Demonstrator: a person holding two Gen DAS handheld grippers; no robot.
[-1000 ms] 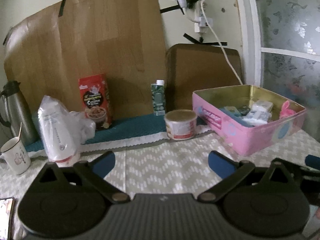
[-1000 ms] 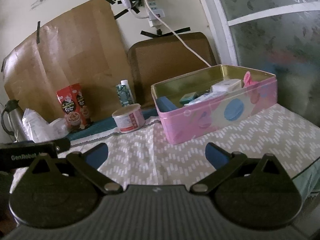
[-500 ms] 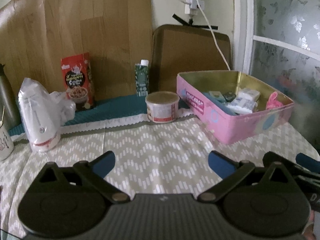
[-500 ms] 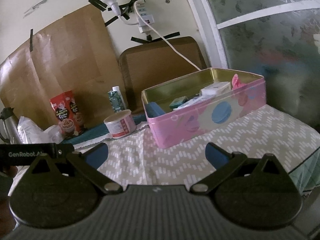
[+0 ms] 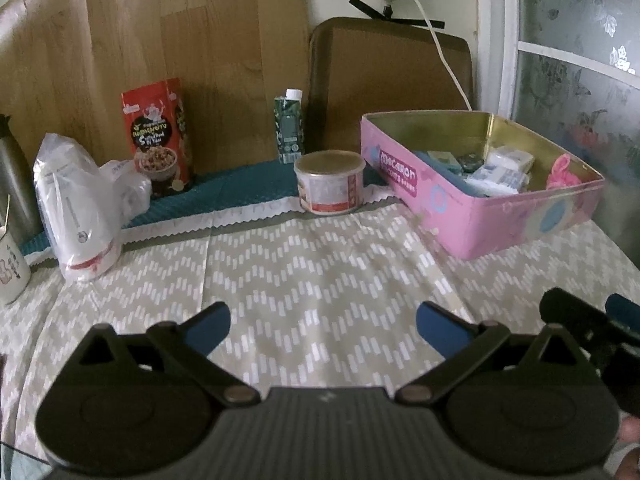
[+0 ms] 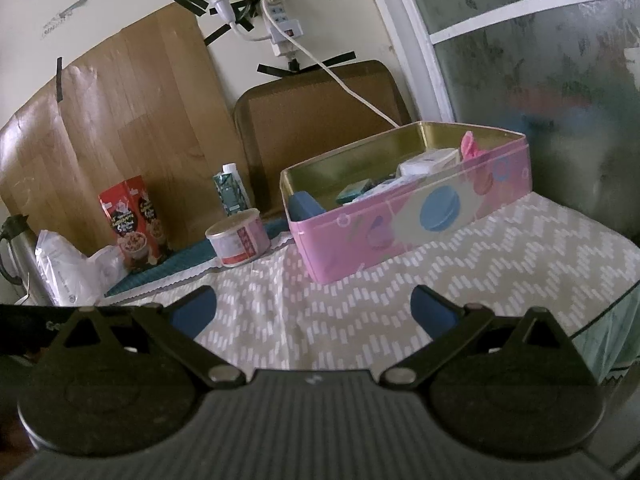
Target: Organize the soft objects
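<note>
Here both grippers' jaws spread wide w/ nothing held; only left view shows mug (image 5: 10, 276), pink tin (image 5: 500, 216) in both.

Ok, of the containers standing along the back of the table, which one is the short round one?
The round tub, red-and-white with a flat lid, just left of the pink tin. The red box and green carton are tall and rectangular.

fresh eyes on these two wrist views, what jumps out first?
The open pink rectangular tin, gold inside and holding small packets and something pink, stands at the right on the grey chevron tablecloth. Left of it stands a short round can with a red band, with a red cereal box against the wooden board behind. Both claws, left and right, hang open and empty over the cloth.
</note>
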